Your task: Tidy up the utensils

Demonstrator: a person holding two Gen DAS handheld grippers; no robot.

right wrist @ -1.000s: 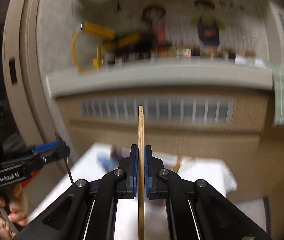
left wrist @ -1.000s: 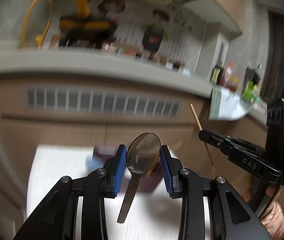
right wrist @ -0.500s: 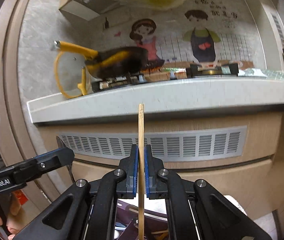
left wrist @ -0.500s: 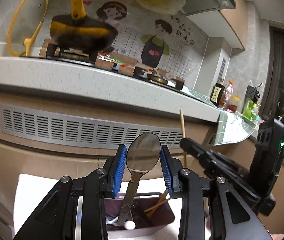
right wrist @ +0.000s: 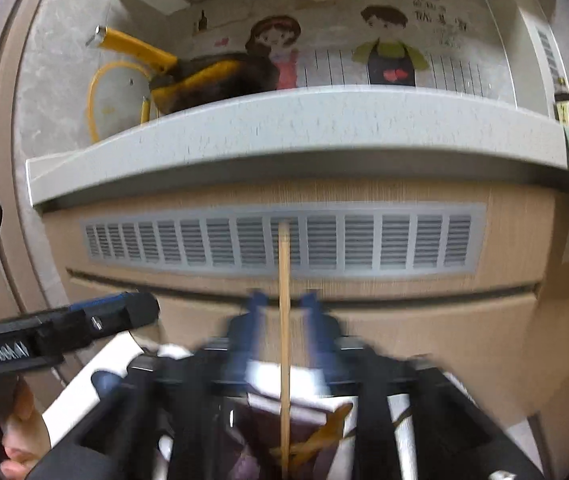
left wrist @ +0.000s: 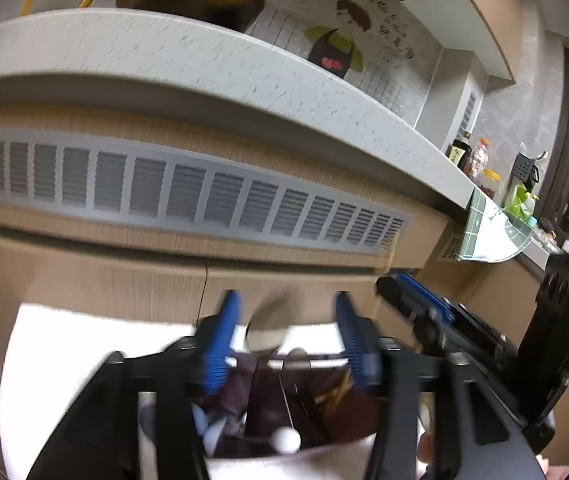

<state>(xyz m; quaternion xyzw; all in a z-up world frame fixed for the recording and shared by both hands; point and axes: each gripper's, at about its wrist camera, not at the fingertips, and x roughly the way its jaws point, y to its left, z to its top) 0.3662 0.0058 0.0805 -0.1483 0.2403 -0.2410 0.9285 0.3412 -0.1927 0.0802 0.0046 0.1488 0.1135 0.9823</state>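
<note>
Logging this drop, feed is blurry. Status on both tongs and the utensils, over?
Left tongs open, spoon loose between pads. Right tongs open, chopstick upright between them. Purple caddy directly below. Nothing blocking.

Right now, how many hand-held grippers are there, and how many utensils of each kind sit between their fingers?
Grippers: 2 (left gripper, right gripper)
Spoon: 1, blurred
Chopstick: 1
Total: 4
</note>
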